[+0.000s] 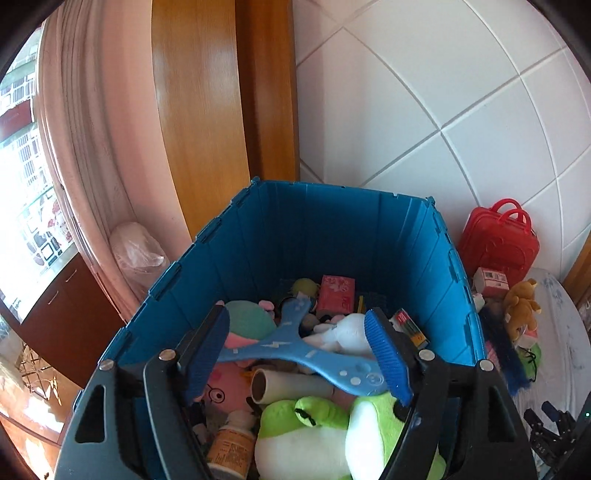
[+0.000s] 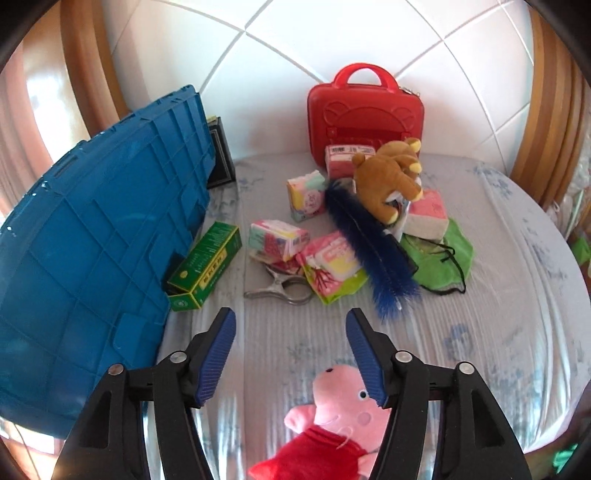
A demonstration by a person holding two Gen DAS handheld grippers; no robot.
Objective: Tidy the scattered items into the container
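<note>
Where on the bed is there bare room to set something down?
Bare sheet lies right of the green cloth, and between the pink pig plush and the metal clip. It is crowded from the red case down to the blue feather.

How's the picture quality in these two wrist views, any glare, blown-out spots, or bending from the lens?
Left wrist view: the window at far left is overexposed, the wooden door frame bows from fisheye distortion, and the blue crate is sharp. Right wrist view: glare streaks the plastic table cover, the wall tile lines curve, and the corners vignette black.
</note>
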